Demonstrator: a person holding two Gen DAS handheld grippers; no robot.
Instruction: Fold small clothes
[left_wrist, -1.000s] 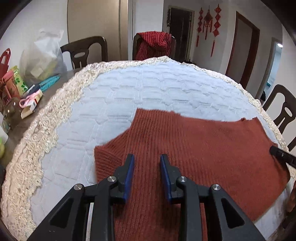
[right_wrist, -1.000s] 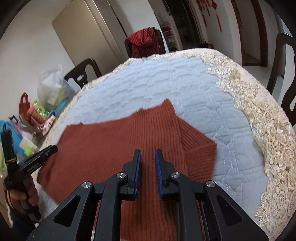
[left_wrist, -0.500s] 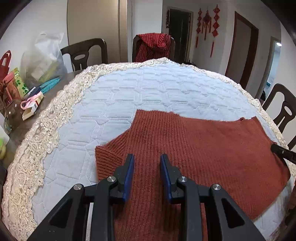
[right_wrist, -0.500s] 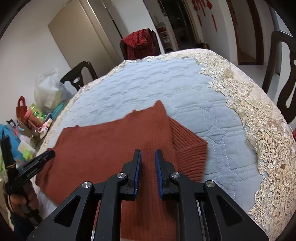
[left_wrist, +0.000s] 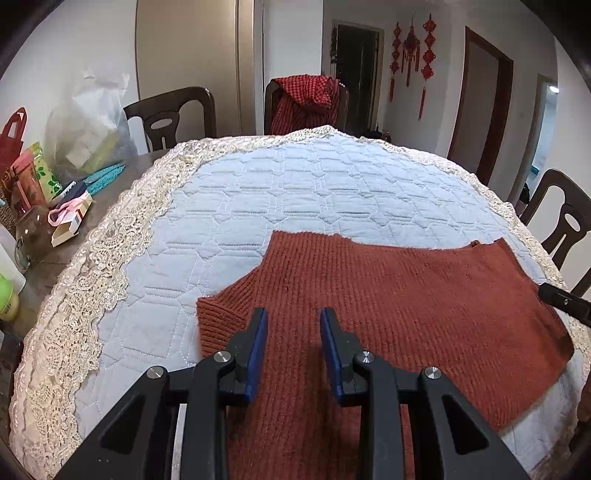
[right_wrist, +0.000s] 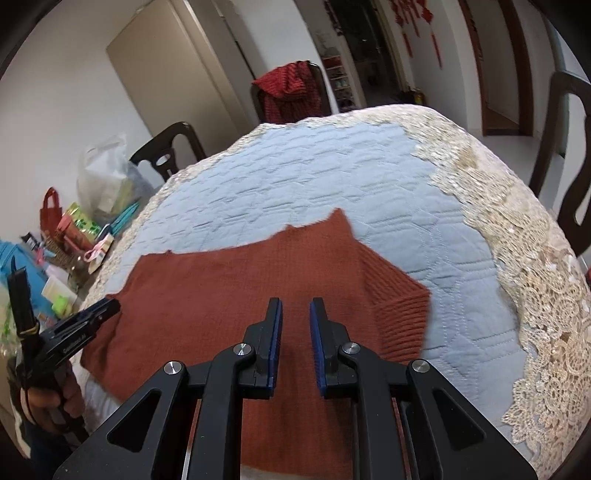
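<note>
A rust-red knitted sweater (left_wrist: 388, 291) lies flat on the quilted blue table cover (left_wrist: 295, 184), one ribbed cuff folded in at its end (left_wrist: 218, 317). It also shows in the right wrist view (right_wrist: 236, 291), with the ribbed cuff (right_wrist: 399, 314) at the right. My left gripper (left_wrist: 290, 332) hovers open and empty over the sweater near the cuff. My right gripper (right_wrist: 295, 325) hovers open and empty over the sweater's other end. Each gripper's tip shows in the other's view: the right one (left_wrist: 561, 299), the left one (right_wrist: 85, 325).
The cover has a cream lace border (left_wrist: 92, 277) (right_wrist: 535, 277). Bags, boxes and bottles (left_wrist: 40, 192) crowd the bare table at the left. Dark wooden chairs (left_wrist: 173, 114) stand around; one holds a red checked garment (left_wrist: 306, 99). Another chair (right_wrist: 569, 147) is at the right.
Both grippers have drawn back and risen slightly over the sweater, staying open. The sweater has not moved.
</note>
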